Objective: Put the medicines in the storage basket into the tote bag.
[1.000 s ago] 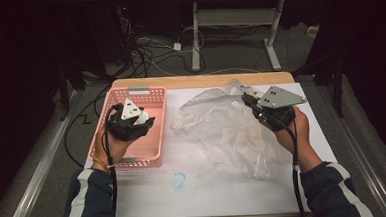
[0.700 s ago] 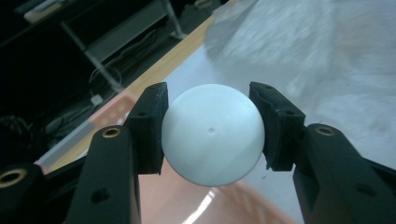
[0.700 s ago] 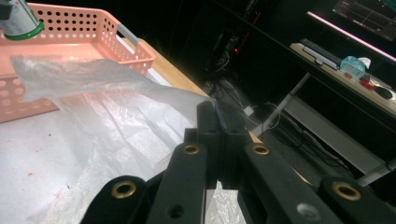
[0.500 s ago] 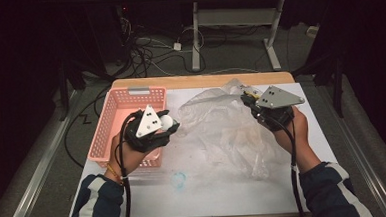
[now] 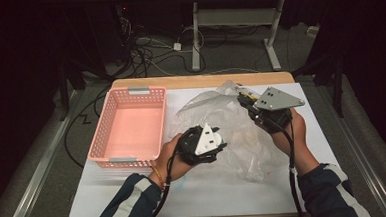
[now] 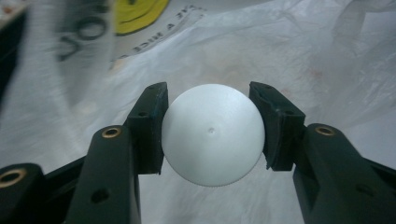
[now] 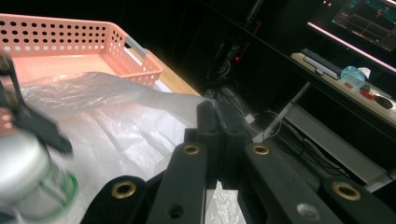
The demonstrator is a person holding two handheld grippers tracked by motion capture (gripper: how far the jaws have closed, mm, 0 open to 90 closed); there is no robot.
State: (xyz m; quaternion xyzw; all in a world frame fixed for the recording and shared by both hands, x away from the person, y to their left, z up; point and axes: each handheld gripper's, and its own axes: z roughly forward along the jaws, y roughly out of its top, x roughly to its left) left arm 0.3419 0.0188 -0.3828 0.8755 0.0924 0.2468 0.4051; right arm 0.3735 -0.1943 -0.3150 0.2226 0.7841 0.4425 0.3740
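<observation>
My left gripper [image 6: 210,126] is shut on a white round-ended thing [image 6: 212,135], with a pad pressed on each side. From the right gripper view it looks like a small white bottle [image 7: 28,172] with a green band. In the high view the left gripper [image 5: 219,146] hovers over the clear plastic bag [image 5: 221,114] in the middle of the table. My right gripper [image 7: 219,135] is shut on the bag's edge [image 7: 187,100] and holds it lifted at the far right [image 5: 244,99]. Yellow and black print shows on the bag [image 6: 135,14].
A pink perforated basket [image 5: 116,160] stands at the left of the white table top [image 5: 235,196]; its rim [image 7: 70,32] also appears in the right gripper view. Cables and desk legs [image 5: 195,38] lie on the dark floor beyond the table.
My left gripper has moved right, from above the pink basket to above the plastic bag, still holding the white thing. The right gripper has stayed in place with the bag's edge.
</observation>
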